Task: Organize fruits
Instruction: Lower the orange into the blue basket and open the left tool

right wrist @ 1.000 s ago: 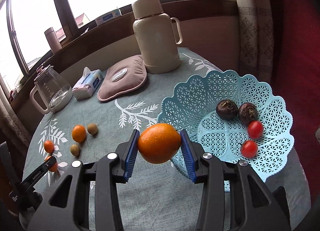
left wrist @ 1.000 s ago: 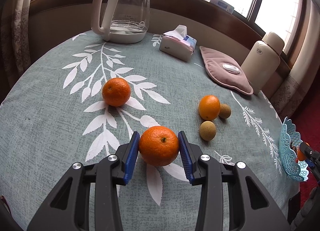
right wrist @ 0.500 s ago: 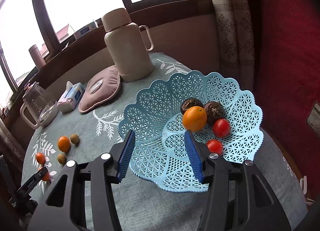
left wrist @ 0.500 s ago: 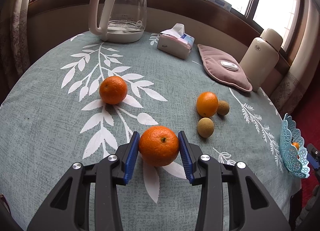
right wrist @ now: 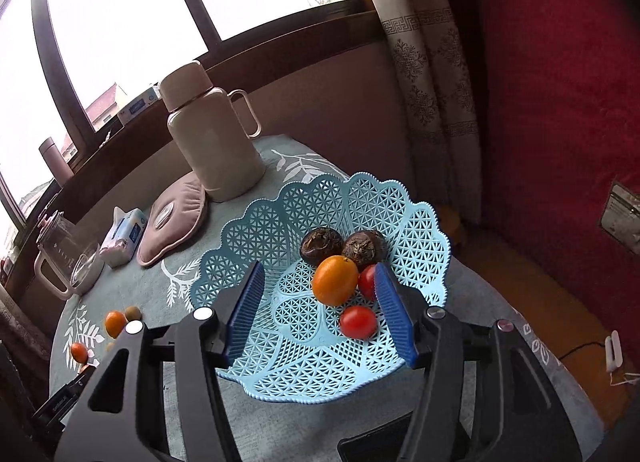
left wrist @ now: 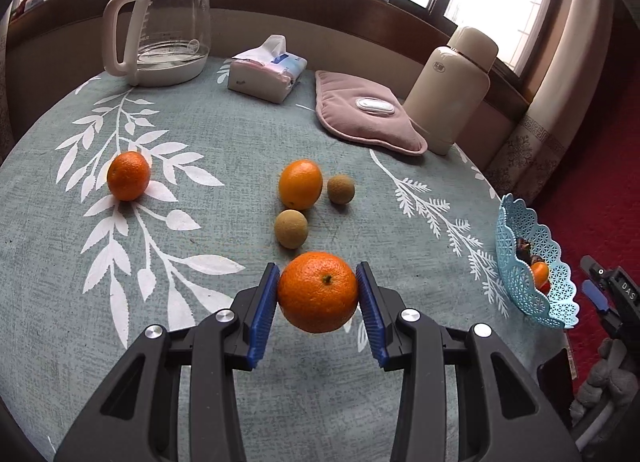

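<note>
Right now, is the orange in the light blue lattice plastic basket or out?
In: the orange rests inside the basket.

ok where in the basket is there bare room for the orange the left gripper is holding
The basket is bare across its near and left lattice, beside the right gripper, whose jaws are opening with nothing between them. The far right is crowded: an orange, two tomatoes and two dark fruits cluster there.

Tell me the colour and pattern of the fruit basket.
Light blue openwork lattice with a scalloped rim: the basket shows best in the right wrist view.
</note>
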